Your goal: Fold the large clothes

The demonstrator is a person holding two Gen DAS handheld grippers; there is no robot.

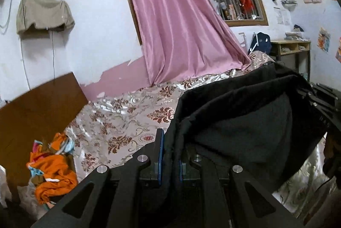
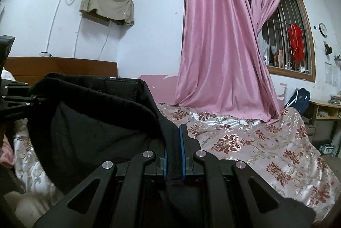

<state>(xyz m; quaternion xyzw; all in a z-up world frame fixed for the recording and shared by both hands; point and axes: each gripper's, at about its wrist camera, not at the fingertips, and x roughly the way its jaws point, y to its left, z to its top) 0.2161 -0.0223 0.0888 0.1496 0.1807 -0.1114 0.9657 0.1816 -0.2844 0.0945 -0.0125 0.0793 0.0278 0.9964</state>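
Left tool (image 1: 170,153) clamped on black garment (image 1: 245,121), right tool (image 2: 175,147) clamped likewise, garment stretched between, floral bed (image 2: 266,142) beneath, pink curtain (image 2: 217,46) at twelve o'clock.

A floral bedspread (image 1: 127,121) is spread over the bed, against which a pink curtain (image 2: 221,57) is draped. Orange clothes (image 1: 53,170) are heaped beside a wooden headboard (image 1: 38,104). A barred window (image 2: 285,44) is partly uncovered.

tool (image 1: 170,155): blk arms | silver screws | blue pads (image 2: 181,153)
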